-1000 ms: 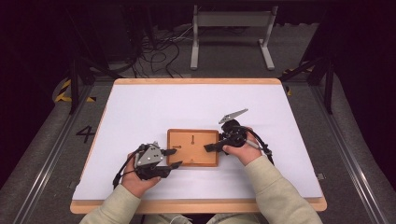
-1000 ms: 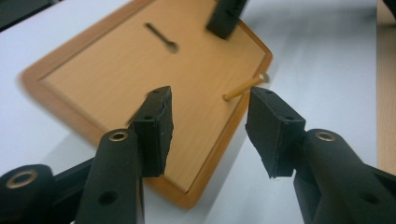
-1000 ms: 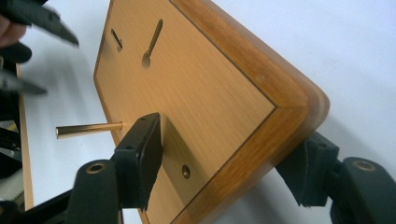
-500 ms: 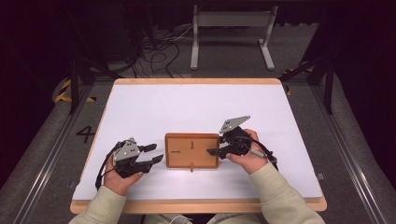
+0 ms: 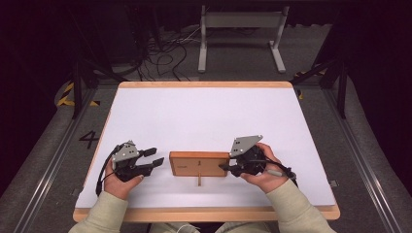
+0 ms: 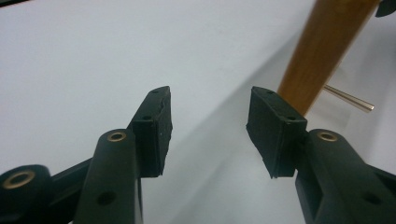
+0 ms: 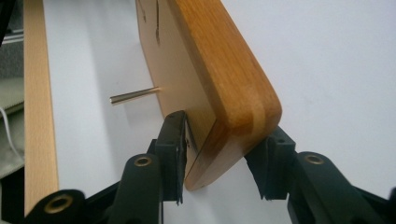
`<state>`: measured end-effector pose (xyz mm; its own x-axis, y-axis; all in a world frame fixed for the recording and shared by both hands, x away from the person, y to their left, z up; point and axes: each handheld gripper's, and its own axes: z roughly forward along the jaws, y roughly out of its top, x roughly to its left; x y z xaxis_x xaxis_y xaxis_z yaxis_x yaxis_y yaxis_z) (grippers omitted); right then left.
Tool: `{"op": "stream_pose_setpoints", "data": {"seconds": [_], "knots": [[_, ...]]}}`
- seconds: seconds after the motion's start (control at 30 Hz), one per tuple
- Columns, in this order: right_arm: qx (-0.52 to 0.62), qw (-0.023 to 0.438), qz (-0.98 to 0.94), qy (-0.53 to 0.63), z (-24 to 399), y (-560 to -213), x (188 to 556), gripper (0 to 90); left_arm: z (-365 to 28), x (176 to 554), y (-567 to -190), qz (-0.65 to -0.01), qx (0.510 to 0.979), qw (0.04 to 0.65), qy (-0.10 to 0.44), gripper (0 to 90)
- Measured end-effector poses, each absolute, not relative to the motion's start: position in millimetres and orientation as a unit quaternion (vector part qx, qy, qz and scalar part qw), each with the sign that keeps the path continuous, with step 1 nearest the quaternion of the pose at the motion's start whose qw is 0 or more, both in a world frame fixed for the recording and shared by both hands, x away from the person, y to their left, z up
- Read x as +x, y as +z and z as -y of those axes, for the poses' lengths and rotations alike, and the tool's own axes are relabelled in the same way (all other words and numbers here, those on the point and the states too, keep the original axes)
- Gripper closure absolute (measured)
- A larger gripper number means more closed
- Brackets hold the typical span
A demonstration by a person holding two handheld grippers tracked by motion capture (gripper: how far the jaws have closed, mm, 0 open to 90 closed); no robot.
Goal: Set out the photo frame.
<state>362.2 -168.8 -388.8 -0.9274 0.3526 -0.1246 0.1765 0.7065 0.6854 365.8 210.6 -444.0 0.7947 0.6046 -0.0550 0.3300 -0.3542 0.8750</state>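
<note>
Inspector: Wooden frame (image 5: 199, 163) stands on edge near the table's (image 5: 204, 111) front, propped by its brass peg (image 7: 135, 94); right gripper (image 5: 228, 168) has its jaws closing on the frame's right end, pads flanking the corner, contact looks near but unconfirmed; left gripper (image 5: 154, 159) is released, empty, just left of the frame.

Assessor: Risk?

Inspector: A corner-only grip may let the frame pivot or topple; since earlier, the left gripper has withdrawn leftward off the frame.
</note>
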Motion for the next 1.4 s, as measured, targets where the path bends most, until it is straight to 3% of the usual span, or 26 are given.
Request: {"op": "stream_pose_setpoints", "data": {"seconds": [0.5, 0.87, 1.03, 1.17, 1.4], "knots": [[0.121, 0.109, -0.933, 0.321, 172.1, -391.1, 345.8, 62.8, -213.9, 371.3, -450.0, -0.311, 0.809, 0.481, 0.131, 47.8], [0.117, 0.094, -0.938, 0.313, 173.7, -393.0, 337.7, 59.2, -213.6, 374.1, -450.5, -0.313, 0.808, 0.481, 0.130, 47.5], [0.133, 0.072, -0.941, 0.301, 176.5, -395.0, 335.7, 51.8, -213.1, 374.9, -450.7, -0.314, 0.808, 0.481, 0.130, 47.4], [0.148, 0.069, -0.949, 0.269, 180.3, -401.7, 336.1, 56.4, -212.4, 375.0, -450.7, -0.316, 0.808, 0.480, 0.131, 47.3], [0.141, 0.053, -0.958, 0.242, 182.0, -407.4, 337.0, 83.9, -212.4, 375.4, -450.7, -0.314, 0.809, 0.479, 0.130, 47.1]]}}
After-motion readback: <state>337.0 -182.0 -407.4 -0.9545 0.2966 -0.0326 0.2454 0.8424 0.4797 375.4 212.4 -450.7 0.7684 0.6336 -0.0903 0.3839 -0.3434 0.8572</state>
